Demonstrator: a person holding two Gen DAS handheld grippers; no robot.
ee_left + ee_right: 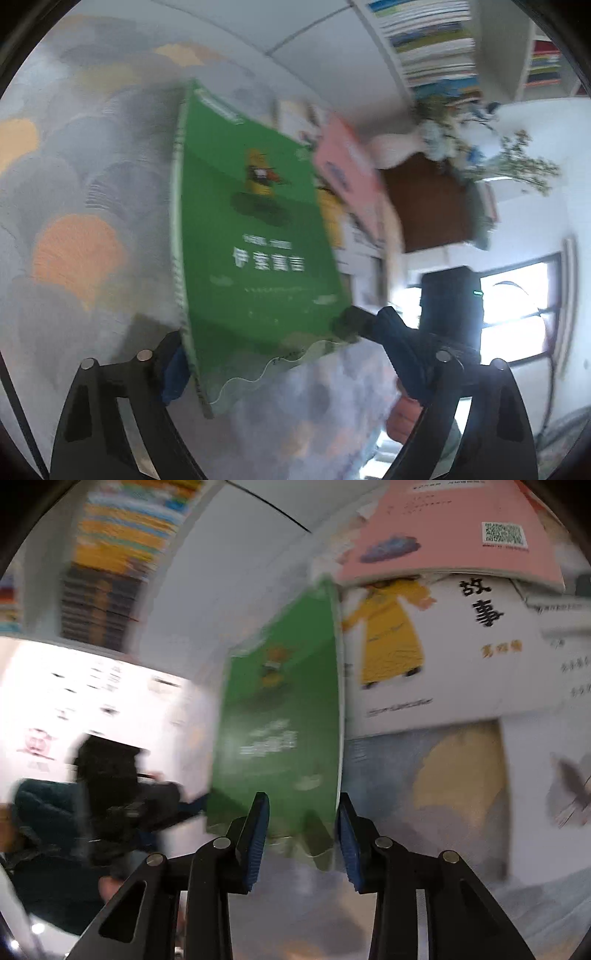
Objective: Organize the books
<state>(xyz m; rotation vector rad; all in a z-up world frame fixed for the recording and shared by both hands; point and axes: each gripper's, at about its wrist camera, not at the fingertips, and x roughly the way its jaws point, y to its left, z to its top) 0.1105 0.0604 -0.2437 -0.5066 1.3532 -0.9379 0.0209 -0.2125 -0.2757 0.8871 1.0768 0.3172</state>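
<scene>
Patterned grey-and-orange carpet (77,254) lies beneath a glossy green book (255,236) held on edge. Right gripper (303,830) straddles its lower edge, blue ribbed pads (255,834) half-spread; whether they press is unclear. Left gripper (295,373) stands wide around its corner.

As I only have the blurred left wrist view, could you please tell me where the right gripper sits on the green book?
Observer: In the right wrist view the green book stands on edge, its lower end between the two blue pads of the right gripper; whether they press it I cannot tell.
Operator: Thank you. What is behind it?
Observer: A white book showing a figure in a yellow robe.
Operator: And the pink book?
Observer: The pink book overlaps the white one's upper edge and carries a square code.
</scene>
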